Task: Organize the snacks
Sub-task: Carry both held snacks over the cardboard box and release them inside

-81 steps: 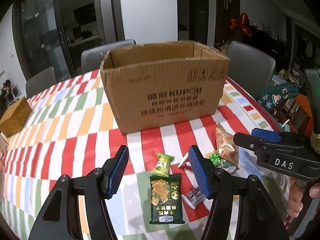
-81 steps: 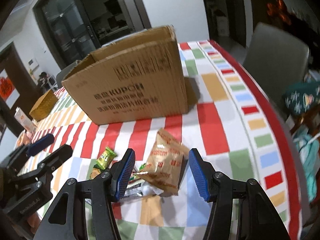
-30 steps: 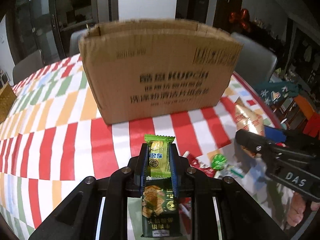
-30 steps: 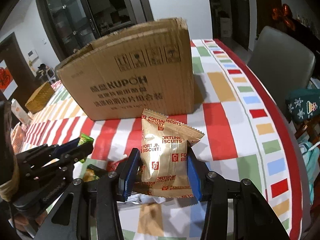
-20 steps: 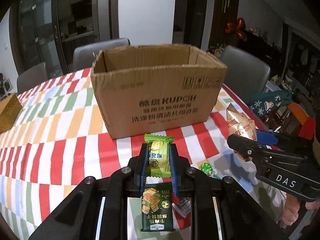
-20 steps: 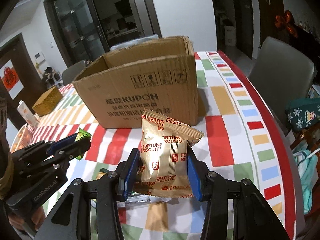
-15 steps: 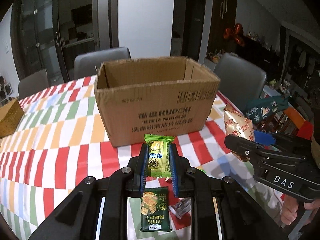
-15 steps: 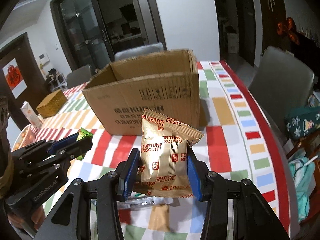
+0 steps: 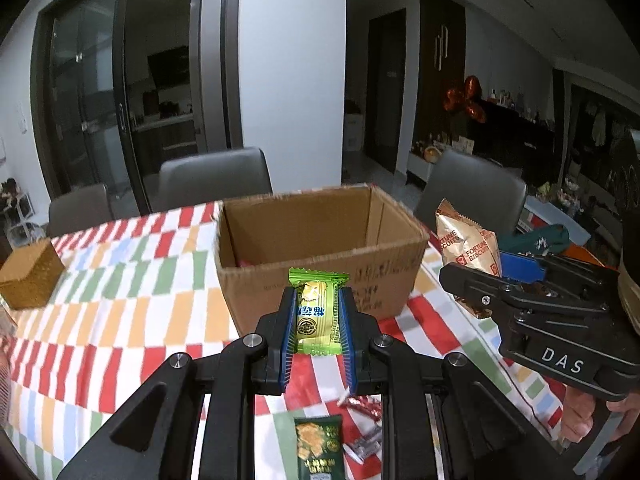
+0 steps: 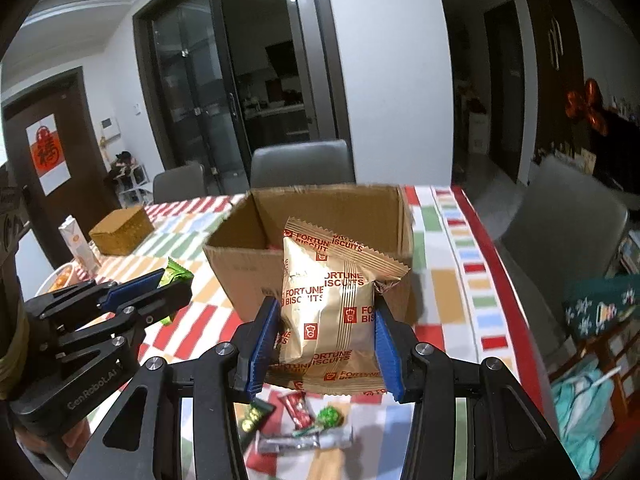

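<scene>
So both grippers have a snack each and are up in the air in front of the cardboard box [image 9: 320, 256]. The left gripper [image 9: 318, 312] is clamped tight on a small green snack packet [image 9: 318, 308], which stands upright between the blue pads with its crimped top edge poking out past the fingertips. Straight ahead of that gripper, just beyond the packet, is the open top of the box, and you can see down into it a bit; something reddish shows at the bottom near the left wall, can't tell what it is. The right gripper [image 10: 326, 332] is squeezing a gold Fortune Biscuits bag [image 10: 332, 304], held upright too, with most of the bag sticking up above the pads and its bottom seam hanging below them. From the right gripper's view the box sits directly behind the bag, opening facing up. The two grippers are side by side, left one off to the left of the biscuit bag and a bit lower in that view. Below and behind the fingertips, down on the striped tablecloth [image 9: 120, 300], a few leftovers lie loose: a dark green cracker pack [image 9: 318, 452], a red candy [image 10: 298, 410], a green wrapped candy [image 10: 330, 416] and a silvery wrapper [image 10: 296, 442]. A tan basket [image 9: 28, 280] sits far off to the left of the left gripper.
</scene>
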Action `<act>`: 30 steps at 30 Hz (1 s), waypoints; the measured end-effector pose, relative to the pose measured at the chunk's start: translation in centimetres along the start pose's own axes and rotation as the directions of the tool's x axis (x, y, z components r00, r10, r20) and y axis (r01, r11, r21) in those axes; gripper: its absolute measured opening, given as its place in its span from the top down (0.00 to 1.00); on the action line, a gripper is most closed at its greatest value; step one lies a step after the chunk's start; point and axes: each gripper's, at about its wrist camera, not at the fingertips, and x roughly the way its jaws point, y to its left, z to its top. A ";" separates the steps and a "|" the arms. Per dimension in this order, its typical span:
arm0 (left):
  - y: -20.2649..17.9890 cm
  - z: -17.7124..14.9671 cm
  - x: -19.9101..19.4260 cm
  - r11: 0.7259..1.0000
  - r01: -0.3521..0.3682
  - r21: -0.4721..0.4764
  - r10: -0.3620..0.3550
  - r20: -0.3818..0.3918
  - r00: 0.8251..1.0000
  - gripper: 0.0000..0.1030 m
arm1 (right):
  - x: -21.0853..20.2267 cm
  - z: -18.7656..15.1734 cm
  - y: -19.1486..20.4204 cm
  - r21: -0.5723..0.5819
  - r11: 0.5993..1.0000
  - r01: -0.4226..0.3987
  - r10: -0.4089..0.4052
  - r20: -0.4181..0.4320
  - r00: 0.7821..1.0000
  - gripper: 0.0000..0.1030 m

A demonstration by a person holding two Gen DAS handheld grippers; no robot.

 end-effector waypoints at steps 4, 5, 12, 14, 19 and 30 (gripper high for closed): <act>0.6 1.5 -0.5 1.000 -0.010 0.000 0.010 0.034 0.999 0.80 | -0.2 1.6 0.6 -0.027 1.000 -0.004 0.004 0.027 1.000 0.55; 0.7 2.0 -0.6 1.000 -0.013 0.002 0.013 0.041 0.999 0.80 | -0.1 2.1 0.7 -0.033 0.999 -0.004 0.005 0.033 0.999 0.55; 1.4 4.1 -0.3 1.000 -0.025 0.016 0.024 0.067 0.997 0.80 | 0.6 4.2 1.0 -0.052 0.999 -0.013 0.015 0.046 0.999 0.55; 1.6 4.8 0.3 1.000 -0.020 0.017 0.019 0.066 0.998 0.80 | 1.0 4.8 1.0 -0.063 0.998 -0.018 0.020 0.043 0.999 0.55; 2.6 6.3 2.2 1.000 -0.021 0.002 0.021 0.044 0.999 0.80 | 2.7 6.3 1.1 -0.088 0.996 -0.011 0.013 0.026 1.000 0.55; 3.9 8.4 7.2 0.999 -0.043 0.006 0.043 -0.024 0.999 0.80 | 7.3 8.6 0.6 -0.119 0.992 0.040 -0.044 -0.030 0.999 0.55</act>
